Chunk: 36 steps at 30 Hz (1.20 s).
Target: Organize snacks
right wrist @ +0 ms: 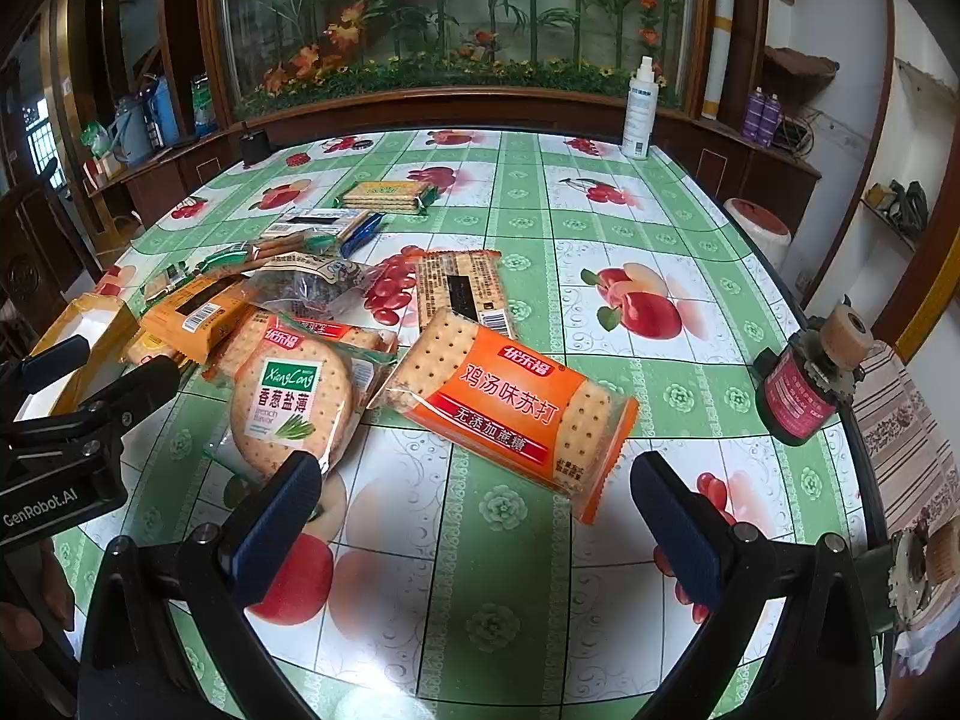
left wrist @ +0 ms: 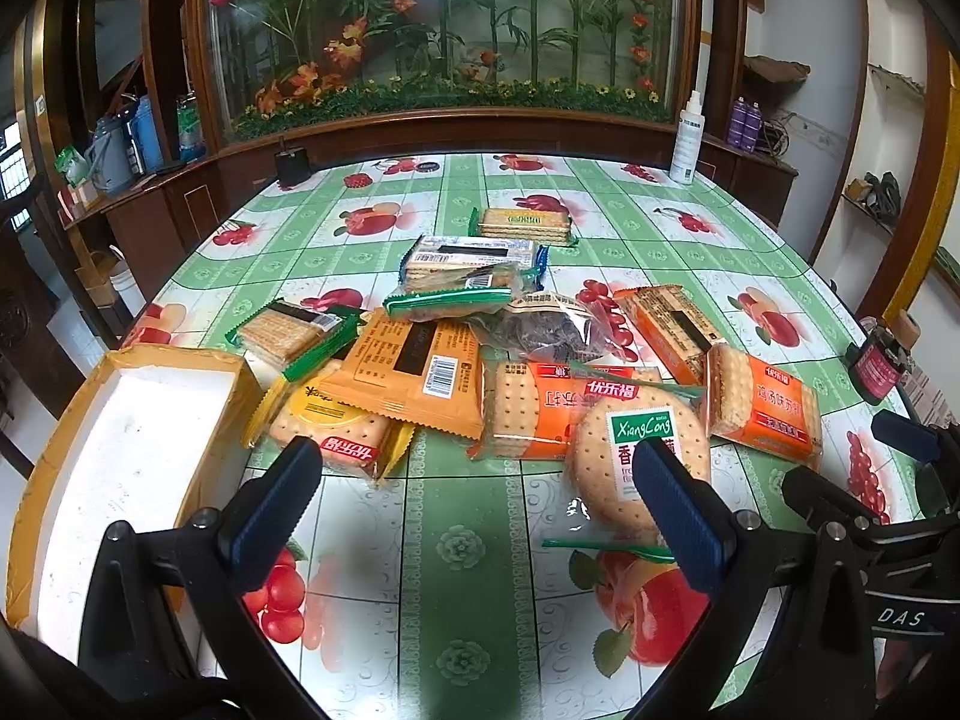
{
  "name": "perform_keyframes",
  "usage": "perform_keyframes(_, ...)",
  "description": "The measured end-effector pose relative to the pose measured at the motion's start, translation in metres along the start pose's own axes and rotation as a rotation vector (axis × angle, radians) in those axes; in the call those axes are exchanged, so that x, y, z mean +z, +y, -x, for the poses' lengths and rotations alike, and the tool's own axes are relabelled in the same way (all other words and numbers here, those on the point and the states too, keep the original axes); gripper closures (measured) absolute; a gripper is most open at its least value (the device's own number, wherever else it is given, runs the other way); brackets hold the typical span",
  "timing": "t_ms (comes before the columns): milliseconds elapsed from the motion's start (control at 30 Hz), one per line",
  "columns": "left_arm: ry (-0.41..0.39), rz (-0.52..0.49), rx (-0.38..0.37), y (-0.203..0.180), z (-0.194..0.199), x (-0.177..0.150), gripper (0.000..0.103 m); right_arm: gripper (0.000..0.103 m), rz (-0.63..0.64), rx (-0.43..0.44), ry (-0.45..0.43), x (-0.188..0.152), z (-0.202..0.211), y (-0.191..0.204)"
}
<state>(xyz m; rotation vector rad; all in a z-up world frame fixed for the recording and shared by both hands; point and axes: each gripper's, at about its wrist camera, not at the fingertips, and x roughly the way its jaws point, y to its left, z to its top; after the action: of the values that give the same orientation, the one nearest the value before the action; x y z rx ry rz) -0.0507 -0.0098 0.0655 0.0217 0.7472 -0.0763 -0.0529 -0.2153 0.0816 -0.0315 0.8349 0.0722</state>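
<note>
Several cracker packs lie in a heap on the fruit-print tablecloth [left wrist: 462, 540]. An empty yellow box with a white inside [left wrist: 132, 456] stands at the left. My left gripper [left wrist: 477, 468] is open and empty, just short of a yellow pack [left wrist: 342, 429] and a round XiangCong cracker pack [left wrist: 636, 456]. My right gripper [right wrist: 474, 489] is open and empty, just short of an orange soda cracker pack [right wrist: 510, 408]. The round pack [right wrist: 291, 402] lies to its left. The left gripper [right wrist: 78, 372] shows at the left edge of the right wrist view.
A white spray bottle [right wrist: 639, 108] stands at the table's far edge. A red-labelled spool [right wrist: 804, 384] sits at the right edge beside a striped cloth [right wrist: 900, 438]. A dark wood cabinet with a plant display [left wrist: 444, 42] runs behind the table.
</note>
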Motion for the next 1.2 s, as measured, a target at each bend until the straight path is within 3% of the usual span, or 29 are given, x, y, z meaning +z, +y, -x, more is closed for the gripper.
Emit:
perform_keyframes(500,0.046,-0.030,-0.013,-0.016,-0.016,-0.003,0.000,0.000,-0.018,-0.002,0.021,-0.006,-0.004,-0.015)
perform_keyframes(833,0.122,-0.077,-0.082,-0.046,-0.035,-0.005,0.000,0.000,-0.046,-0.004,0.039,-0.012,-0.008,-0.032)
perform_keyframes(1200,0.204,-0.125,-0.109,-0.076,-0.066,-0.002,0.000,0.000,-0.075,-0.007,0.054,-0.015,-0.011,-0.050)
